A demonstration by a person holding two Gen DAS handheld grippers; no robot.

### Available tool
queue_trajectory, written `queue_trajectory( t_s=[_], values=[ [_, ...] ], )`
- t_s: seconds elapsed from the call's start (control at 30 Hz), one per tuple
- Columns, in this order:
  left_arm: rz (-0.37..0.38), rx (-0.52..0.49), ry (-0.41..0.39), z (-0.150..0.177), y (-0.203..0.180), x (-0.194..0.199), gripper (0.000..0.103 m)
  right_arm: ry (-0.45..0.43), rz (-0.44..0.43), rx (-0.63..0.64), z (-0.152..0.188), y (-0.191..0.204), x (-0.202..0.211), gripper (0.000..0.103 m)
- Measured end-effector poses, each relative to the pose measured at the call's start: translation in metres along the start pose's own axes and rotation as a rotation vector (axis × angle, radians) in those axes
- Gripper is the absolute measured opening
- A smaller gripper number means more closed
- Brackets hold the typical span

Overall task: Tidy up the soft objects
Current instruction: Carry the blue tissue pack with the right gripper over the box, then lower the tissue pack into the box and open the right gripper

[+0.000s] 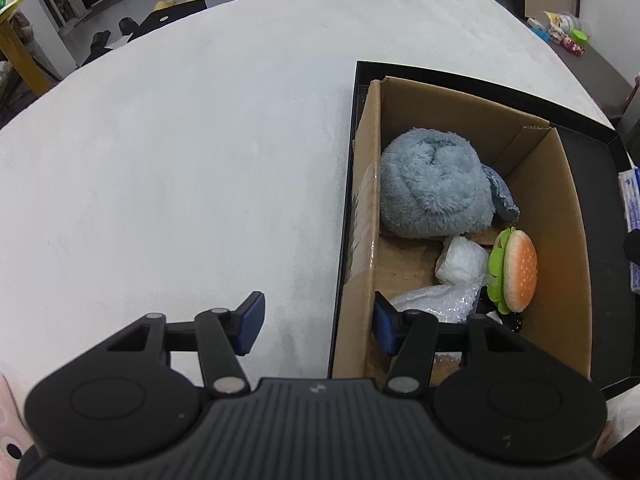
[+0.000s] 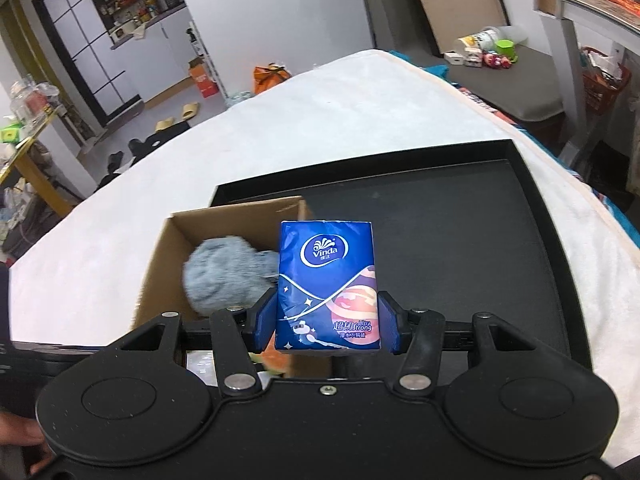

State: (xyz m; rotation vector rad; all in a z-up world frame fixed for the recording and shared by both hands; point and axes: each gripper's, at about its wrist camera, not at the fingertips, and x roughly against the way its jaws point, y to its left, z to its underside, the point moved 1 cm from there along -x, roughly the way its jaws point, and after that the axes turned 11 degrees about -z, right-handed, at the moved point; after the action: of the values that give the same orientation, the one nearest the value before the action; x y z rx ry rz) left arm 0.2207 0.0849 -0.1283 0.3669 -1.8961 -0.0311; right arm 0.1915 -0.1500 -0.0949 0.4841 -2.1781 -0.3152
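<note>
A: Status at this frame?

B: Right gripper (image 2: 327, 322) was clamped on a blue tissue pack (image 2: 326, 284), pads pressed on its two long sides, pack upright with the logo facing the camera. It hung above the seam between the cardboard box (image 2: 160, 256) and the bare floor of the black tray (image 2: 460, 240). My read: carried in for a drop into the box.

A: Left?

B: Left gripper (image 1: 318, 322) held nothing. Fingers stood at a middling gap, one pad over the white bed cover (image 1: 180, 160), the other inside the box's near wall. Probably parked there to steady the box, but I can't confirm it touched the cardboard from this angle.

A: What was in the box?

B: Grey-blue plush (image 1: 432, 184) at the far end, burger plush (image 1: 516, 272) on edge against the right wall, white plastic wrap (image 1: 460, 260) and bubble wrap (image 1: 436, 300) at the near end. Box sat in the tray's left part.

A: Room for the pack?

B: Judged yes: bare cardboard floor showed along the left wall, between the plush and the bubble wrap. Side grip suited a soft pack, as it leaves the bottom free to land first.

A: Risk?

B: Pack could catch the box rim on the way in.
</note>
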Motion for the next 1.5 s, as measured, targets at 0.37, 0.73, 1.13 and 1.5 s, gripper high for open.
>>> queue_trajectory(
  t_s=[0.37, 0.73, 1.13, 1.5],
  values=[
    [0.115, 0.032, 0.008, 0.002, 0.004, 0.001, 0.017, 0.035, -0.046, 0.038, 0.004, 0.038, -0.009, 0.051],
    [0.168, 0.053, 0.004, 0.004, 0.007, 0.001, 0.011, 0.076, -0.089, 0.084, 0.005, 0.068, -0.022, 0.051],
    [0.196, 0.069, 0.026, 0.001, 0.012, -0.004, 0.013, 0.063, -0.184, 0.006, -0.004, 0.066, -0.023, 0.060],
    [0.180, 0.062, 0.026, -0.005, 0.012, 0.004, 0.014, 0.064, -0.117, -0.025, 0.002, 0.046, -0.007, 0.060]
  ],
)
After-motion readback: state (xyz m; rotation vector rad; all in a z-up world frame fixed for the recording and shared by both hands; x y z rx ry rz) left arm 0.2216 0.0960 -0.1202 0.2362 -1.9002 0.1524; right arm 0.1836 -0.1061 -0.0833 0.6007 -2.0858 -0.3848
